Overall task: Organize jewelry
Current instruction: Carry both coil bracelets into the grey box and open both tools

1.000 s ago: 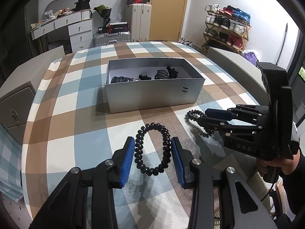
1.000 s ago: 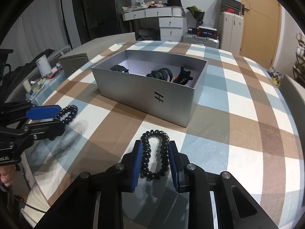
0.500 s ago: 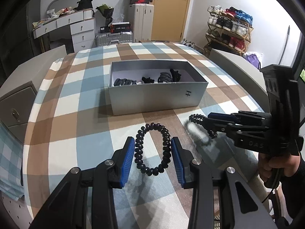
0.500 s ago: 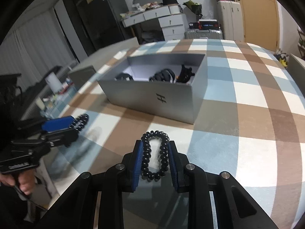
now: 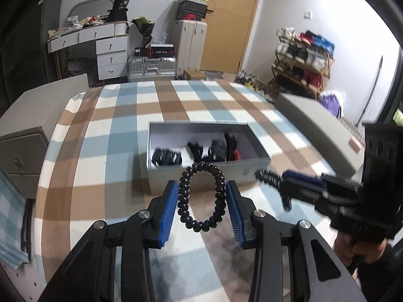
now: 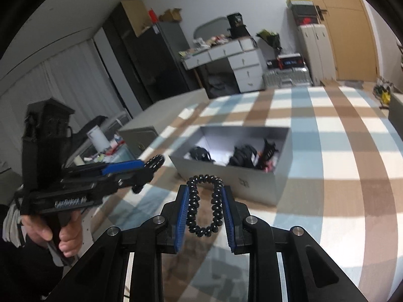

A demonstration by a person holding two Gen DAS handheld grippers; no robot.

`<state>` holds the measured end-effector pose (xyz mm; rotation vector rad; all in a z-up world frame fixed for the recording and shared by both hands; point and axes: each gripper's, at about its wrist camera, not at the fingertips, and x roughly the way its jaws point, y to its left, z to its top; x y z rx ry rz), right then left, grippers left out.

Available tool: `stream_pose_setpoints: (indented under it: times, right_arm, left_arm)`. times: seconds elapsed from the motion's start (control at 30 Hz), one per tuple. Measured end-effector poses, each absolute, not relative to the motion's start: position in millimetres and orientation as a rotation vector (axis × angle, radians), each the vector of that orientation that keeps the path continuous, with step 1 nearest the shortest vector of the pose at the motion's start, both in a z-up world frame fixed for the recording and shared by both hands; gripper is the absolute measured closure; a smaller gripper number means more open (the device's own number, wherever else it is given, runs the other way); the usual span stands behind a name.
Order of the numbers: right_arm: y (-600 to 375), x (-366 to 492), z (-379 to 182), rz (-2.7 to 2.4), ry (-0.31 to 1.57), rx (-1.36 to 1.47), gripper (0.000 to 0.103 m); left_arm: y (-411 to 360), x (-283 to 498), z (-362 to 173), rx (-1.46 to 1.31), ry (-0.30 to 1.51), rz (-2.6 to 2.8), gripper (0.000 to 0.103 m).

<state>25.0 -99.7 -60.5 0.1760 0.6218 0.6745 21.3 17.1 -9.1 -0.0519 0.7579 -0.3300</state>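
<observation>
My left gripper (image 5: pixel 201 196) is shut on a black bead bracelet (image 5: pixel 219 191) and holds it in the air in front of the open silver box (image 5: pixel 252 168). My right gripper (image 6: pixel 205 202) is shut on a second black bead bracelet (image 6: pixel 216 202), also lifted, short of the box (image 6: pixel 226 176). The box holds several dark jewelry pieces (image 5: pixel 214 148). Each gripper shows in the other's view: the right one (image 5: pixel 282 183) beside the box's right corner, the left one (image 6: pixel 148 167) to the box's left.
The box sits on a checked blue, brown and white tablecloth (image 5: pixel 121 130). A grey cabinet (image 5: pixel 22 151) stands at the table's left and a grey bench (image 5: pixel 314 130) at its right. Drawers, suitcases and a shoe rack line the far wall.
Both grippers have risen off the table with their bracelets and moved toward the box. The views now look down into the box from higher up.
</observation>
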Motion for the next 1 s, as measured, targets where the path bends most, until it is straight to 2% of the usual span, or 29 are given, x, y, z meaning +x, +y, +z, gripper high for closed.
stream_pose_setpoints:
  times: [0.43,0.73,0.8,1.0]
  right_arm:
    - [-97,77,-32,0.713,0.559,0.183,0.078]
    - [-84,118,-33,0.73,0.577,0.164,0.078]
    - [-82,123,-36,0.731,0.59,0.158,0.086]
    - [-77,136,-51,0.72,0.63,0.146,0.087]
  left_arm:
    - [16,74,-12,-0.087,0.774,-0.327,0.07]
    - [9,100,-20,-0.092,0.817,-0.361,0.07]
    - [9,104,-23,-0.093,0.827,-0.363,0.07]
    - [8,112,-32,-0.103,0.863,-0.381,0.07]
